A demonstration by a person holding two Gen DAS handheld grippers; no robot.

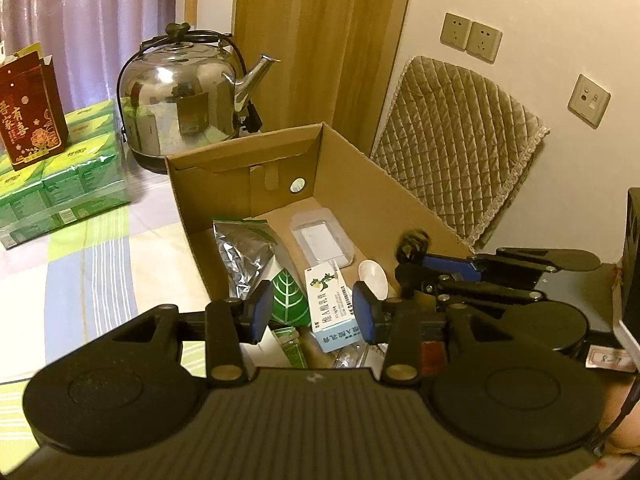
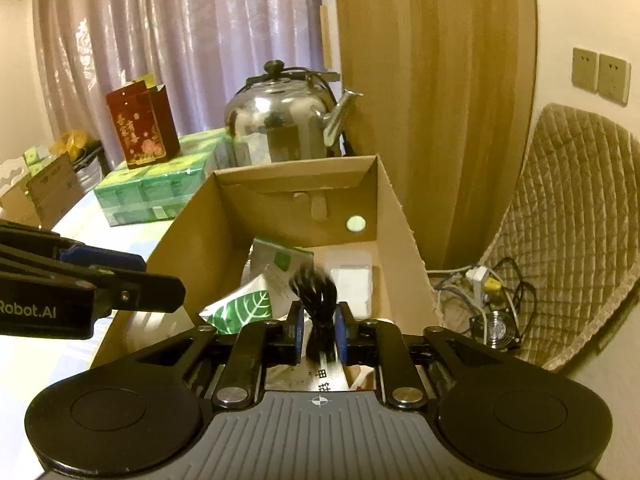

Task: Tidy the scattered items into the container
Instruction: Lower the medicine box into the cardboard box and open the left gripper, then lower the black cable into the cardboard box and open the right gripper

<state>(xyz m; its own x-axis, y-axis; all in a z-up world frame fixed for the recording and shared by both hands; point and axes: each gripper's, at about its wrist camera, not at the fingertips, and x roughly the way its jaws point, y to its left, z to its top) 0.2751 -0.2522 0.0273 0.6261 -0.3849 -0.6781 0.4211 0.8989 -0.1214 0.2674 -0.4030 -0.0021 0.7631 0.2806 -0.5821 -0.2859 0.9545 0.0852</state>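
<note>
Right now the right gripper is pinching a bundled black cable between its blue pads, hanging over the near end of the cardboard box. That bundle looks light, soft and floppy, so gripping across its bunched middle should be keeping loose loops from slipping out. Meanwhile the left gripper is hovering wide and empty above the box's near edge, over a white medicine carton and a leaf-print packet lying inside.
</note>
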